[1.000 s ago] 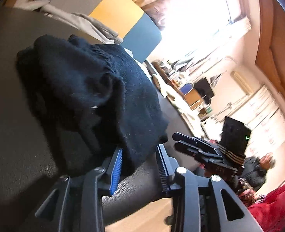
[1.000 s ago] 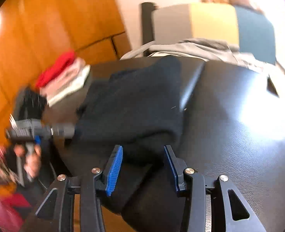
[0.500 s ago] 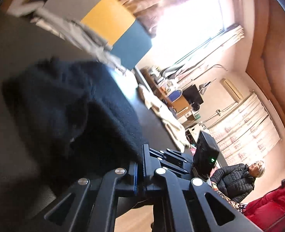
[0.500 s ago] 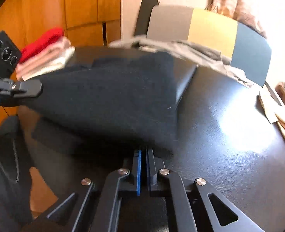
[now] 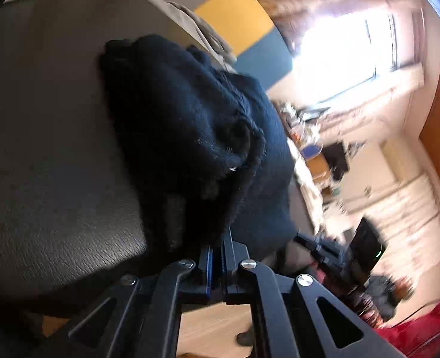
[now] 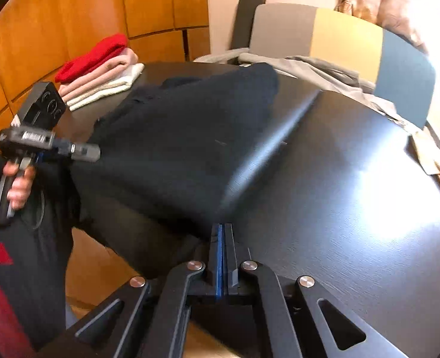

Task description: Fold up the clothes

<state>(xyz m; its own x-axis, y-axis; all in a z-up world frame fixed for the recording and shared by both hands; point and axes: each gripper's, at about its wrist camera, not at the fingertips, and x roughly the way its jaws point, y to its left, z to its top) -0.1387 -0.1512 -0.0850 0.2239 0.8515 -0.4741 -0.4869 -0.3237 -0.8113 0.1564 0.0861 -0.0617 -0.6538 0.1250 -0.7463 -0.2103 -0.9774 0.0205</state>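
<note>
A black knit garment (image 5: 190,137) lies bunched on the dark table (image 5: 41,155). My left gripper (image 5: 221,237) is shut on its near edge, and the cloth hangs over the closed tips. In the right wrist view the same garment (image 6: 184,143) spreads taut between the two grippers. My right gripper (image 6: 223,229) is shut on its near corner. The left gripper (image 6: 90,151), held by a hand (image 6: 18,185), pinches the garment's left edge at the table's rim. The right gripper (image 5: 309,243) shows blurred low on the right in the left wrist view.
A stack of folded clothes (image 6: 100,68), red over pink and white, sits at the table's far left. A grey garment (image 6: 315,65) lies along the far edge before a chair back (image 6: 339,35) in grey, yellow and blue. Bare table (image 6: 354,194) stretches to the right.
Both grippers went from open around the garment's edge to shut on it. The cloth is now drawn taut between them, and the left wrist view has rolled.
</note>
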